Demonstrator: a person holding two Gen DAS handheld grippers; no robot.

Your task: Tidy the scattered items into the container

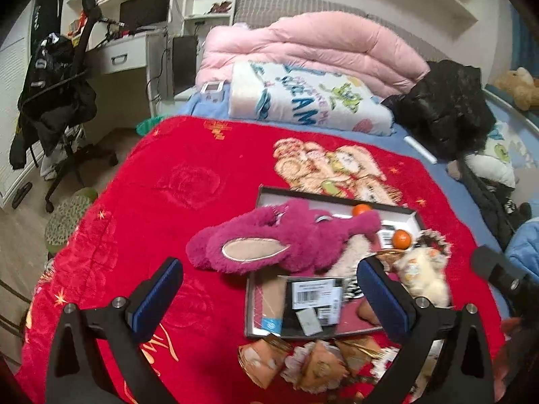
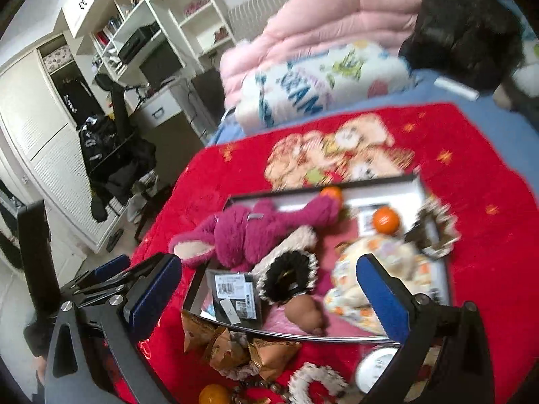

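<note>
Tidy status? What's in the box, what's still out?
Done: pink plush, two oranges, a patterned pouch lie in the box. In hand: nothing; left gripper and right gripper are open and empty. Left: brown wrapped packets, another orange, white frilly ring on the red blanket.

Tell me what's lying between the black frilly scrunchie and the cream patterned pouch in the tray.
Bare pink tray lining separates the black frilly scrunchie and the cream patterned pouch; a brown plush ball sits just nearer, in the right wrist view.
</note>
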